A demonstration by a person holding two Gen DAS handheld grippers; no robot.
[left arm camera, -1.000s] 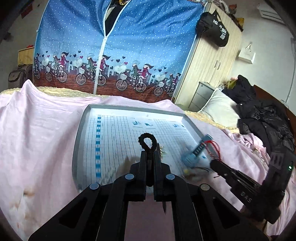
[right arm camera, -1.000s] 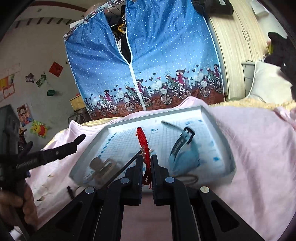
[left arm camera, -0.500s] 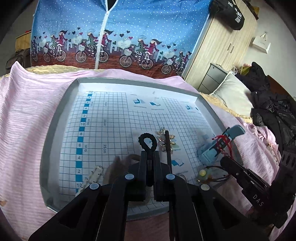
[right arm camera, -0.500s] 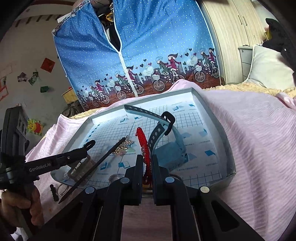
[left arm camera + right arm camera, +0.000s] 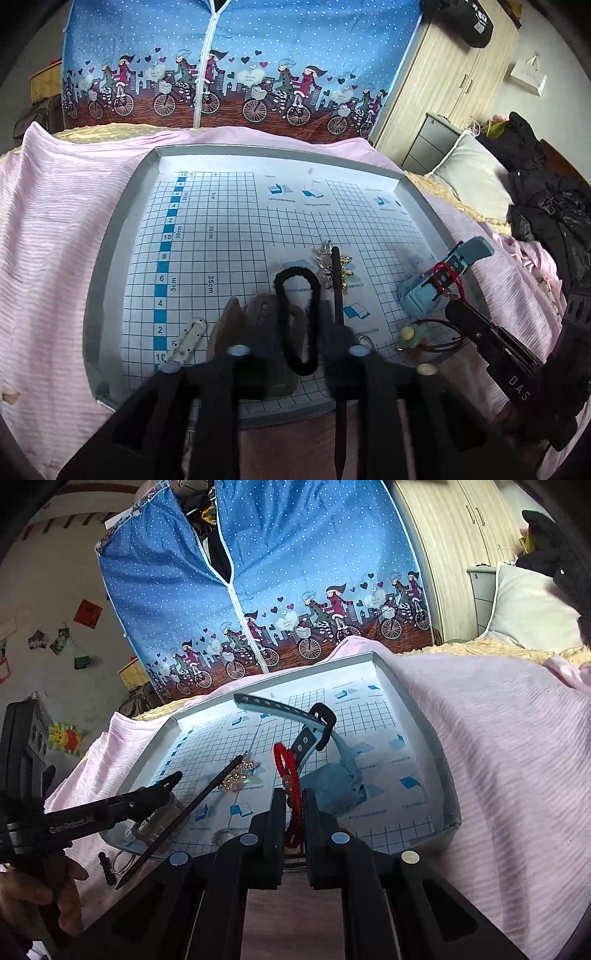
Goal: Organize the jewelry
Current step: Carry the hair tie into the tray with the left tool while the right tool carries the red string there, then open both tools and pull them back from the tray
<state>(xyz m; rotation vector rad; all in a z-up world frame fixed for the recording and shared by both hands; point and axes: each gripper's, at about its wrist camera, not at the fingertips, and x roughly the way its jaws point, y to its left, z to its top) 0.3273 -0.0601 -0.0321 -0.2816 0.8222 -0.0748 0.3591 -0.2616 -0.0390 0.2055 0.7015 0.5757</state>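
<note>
Each wrist camera looks forward past its own jaws, close above the shared tray (image 5: 110, 236) on the bed.

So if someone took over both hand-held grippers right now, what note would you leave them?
Left hand-held gripper: open over the tray; the black hair tie lies loose between its jaws on the grid.
Right hand-held gripper: shut on the red braided cord, over the tray beside the blue watch.
Done: hair tie, watch and gold trinket are in the tray.
Left: set the red cord down; probably gather the metal ring that seems to lie outside on the pink sheet.
</note>
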